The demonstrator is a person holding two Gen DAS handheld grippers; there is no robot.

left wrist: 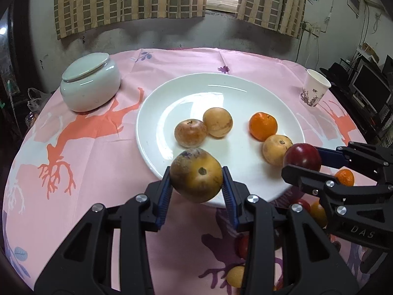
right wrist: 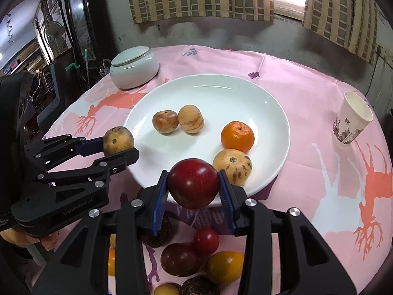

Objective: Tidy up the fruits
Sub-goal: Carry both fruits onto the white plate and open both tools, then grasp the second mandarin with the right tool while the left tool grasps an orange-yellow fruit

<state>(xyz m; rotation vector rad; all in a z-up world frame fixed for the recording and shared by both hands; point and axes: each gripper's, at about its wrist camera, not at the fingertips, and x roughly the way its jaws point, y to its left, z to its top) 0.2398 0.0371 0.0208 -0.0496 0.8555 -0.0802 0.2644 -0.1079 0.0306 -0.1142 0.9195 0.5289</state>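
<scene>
Left gripper clamped on a round brown-yellow fruit with a dark stem pit, blue-padded fingers pressed to both its sides, carried just above the near rim of the wide white ceramic plate. Right gripper likewise closed on a glossy dark red plum-like fruit, hanging over the plate's near edge beside a speckled tan fruit.

Already lying in the plate: two brownish fruits touching each other, one orange mandarin and the speckled tan one. More loose fruit waiting on the pink deer-print cloth over the desk, near the body, among them a small red tomato-like fruit.

Best carried a little further over bare plate before lowering. Worth aiming the brown-yellow fruit at the open left part, near the brownish pair, and the red one into the gap ahead of the tan fruit. Lower until nearly resting, then part the fingers slowly; round fruit likely to roll off a shallow rim. Keep both grippers apart to avoid a knock.
</scene>
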